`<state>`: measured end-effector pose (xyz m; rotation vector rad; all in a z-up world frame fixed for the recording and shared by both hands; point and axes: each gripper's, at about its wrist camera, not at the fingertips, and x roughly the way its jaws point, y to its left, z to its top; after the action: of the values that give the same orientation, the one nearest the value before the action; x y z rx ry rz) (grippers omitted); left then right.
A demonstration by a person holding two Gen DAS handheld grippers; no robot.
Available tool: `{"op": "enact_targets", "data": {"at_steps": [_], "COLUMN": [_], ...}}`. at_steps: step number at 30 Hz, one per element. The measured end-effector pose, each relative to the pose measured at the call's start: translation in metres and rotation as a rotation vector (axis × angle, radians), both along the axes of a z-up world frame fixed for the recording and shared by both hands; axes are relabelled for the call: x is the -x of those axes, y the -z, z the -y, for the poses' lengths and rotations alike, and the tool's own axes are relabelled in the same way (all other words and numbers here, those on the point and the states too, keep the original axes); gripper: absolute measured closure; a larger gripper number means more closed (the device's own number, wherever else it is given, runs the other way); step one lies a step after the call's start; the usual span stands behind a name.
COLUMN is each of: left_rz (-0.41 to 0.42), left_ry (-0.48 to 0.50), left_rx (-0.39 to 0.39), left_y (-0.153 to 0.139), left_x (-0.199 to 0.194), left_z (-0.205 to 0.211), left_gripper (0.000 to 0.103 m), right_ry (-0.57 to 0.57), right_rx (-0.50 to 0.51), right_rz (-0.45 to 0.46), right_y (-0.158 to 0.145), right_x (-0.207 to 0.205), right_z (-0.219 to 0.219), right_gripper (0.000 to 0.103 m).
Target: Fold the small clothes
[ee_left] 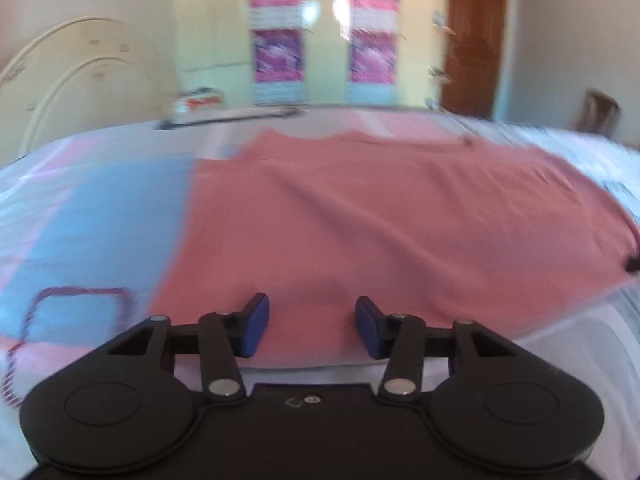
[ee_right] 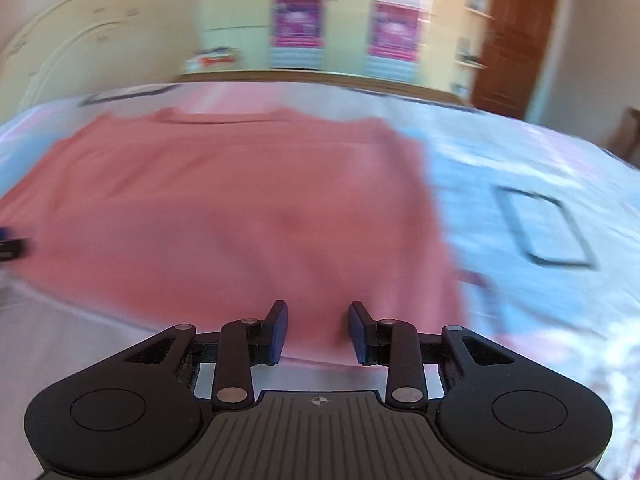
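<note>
Left gripper (ee_left: 312,326): blue pads apart, nothing pinched between them, poised at near hem of pink garment (ee_left: 380,216). Right gripper (ee_right: 318,332): pads likewise parted, empty, over same hem toward garment's right side. Garment spread flat on pink, blue and white bedsheet (ee_right: 520,168). Beyond: cream headboard (ee_left: 60,76), wardrobe with purple panels (ee_left: 276,32), brown door (ee_right: 516,36). Both views blurred.

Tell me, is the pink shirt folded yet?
Not yet. Done: the pink cloth garment lies spread flat on the pale patterned bed sheet. In hand: nothing; the left gripper and right gripper are both open at its near edge, with cloth showing between their blue pads. Left: gripping that edge and making every fold.
</note>
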<state>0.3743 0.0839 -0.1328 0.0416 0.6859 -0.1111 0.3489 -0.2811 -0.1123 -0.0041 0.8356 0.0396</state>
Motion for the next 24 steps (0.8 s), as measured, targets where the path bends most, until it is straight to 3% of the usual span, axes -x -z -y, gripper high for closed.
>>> {"op": "enact_targets", "data": {"at_steps": [4, 5, 7, 9, 10, 13, 17, 19, 24], "left_rz": [-0.049, -0.047, -0.048, -0.058, -0.058, -0.062, -0.052, -0.047, -0.053], "left_ry": [-0.02, -0.022, -0.012, -0.018, -0.023, -0.032, -0.025, -0.027, -0.033], "left_rx": [0.002, -0.001, -0.022, -0.02, -0.013, -0.004, -0.022, -0.027, -0.023], "left_y": [0.003, 0.0, -0.001, 0.003, 0.003, 0.003, 0.006, 0.008, 0.006], "left_x": [-0.006, -0.006, -0.008, -0.009, -0.009, -0.007, -0.005, -0.005, -0.006], "left_z": [-0.021, -0.021, -0.018, -0.016, -0.017, -0.019, -0.019, -0.018, -0.016], "left_gripper": [0.057, 0.057, 0.056, 0.056, 0.056, 0.056, 0.056, 0.056, 0.056], "right_ry": [0.017, 0.014, 0.033, 0.041, 0.043, 0.022, 0.031, 0.026, 0.073], "right_rx": [-0.058, -0.041, -0.042, -0.047, -0.032, 0.0, -0.024, -0.005, -0.049], "right_rz": [-0.049, -0.039, 0.017, 0.005, -0.036, -0.034, 0.056, -0.023, 0.01], "right_y": [0.0, -0.005, -0.015, -0.009, 0.0, 0.002, -0.015, 0.001, -0.007], "right_x": [-0.001, -0.002, 0.001, -0.001, -0.004, -0.005, 0.007, 0.0, 0.004], "right_z": [0.027, 0.026, 0.025, 0.025, 0.025, 0.024, 0.02, 0.017, 0.018], "right_gripper": [0.075, 0.084, 0.085, 0.088, 0.089, 0.089, 0.089, 0.089, 0.089]}}
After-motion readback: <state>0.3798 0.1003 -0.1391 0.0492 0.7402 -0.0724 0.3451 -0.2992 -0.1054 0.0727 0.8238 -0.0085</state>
